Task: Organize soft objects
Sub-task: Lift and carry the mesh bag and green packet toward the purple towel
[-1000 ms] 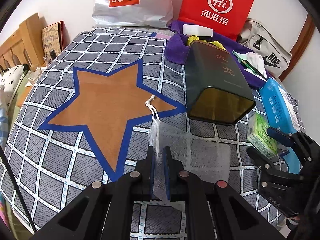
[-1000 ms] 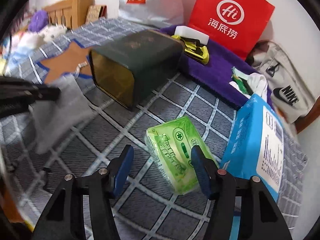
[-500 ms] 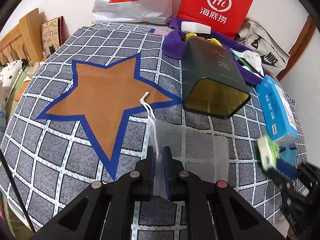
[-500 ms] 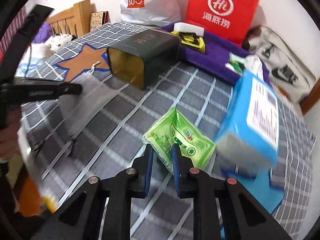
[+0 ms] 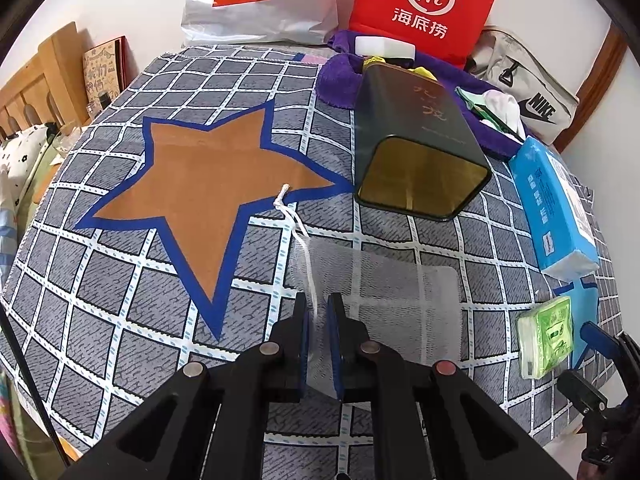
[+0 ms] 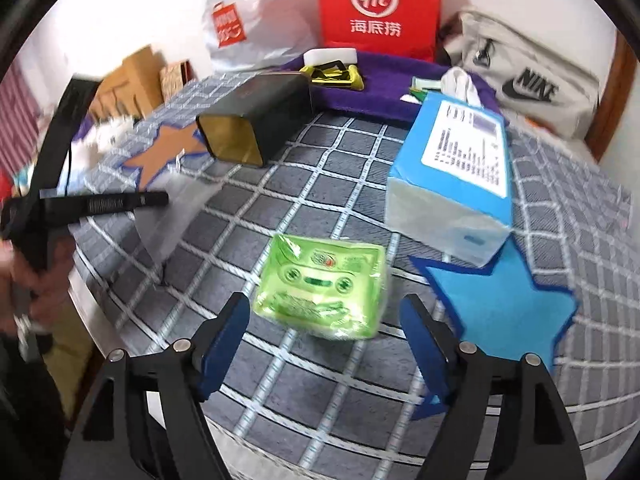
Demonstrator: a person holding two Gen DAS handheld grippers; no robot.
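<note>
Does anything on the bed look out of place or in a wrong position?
Yes: the dark tin lies tipped on its side beside the orange star, its open mouth empty. Nothing looks spilled or damaged.

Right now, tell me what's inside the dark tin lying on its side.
The dark tin shows only bare golden walls through its open mouth; nothing visible inside. Its far end is too dim to check.
</note>
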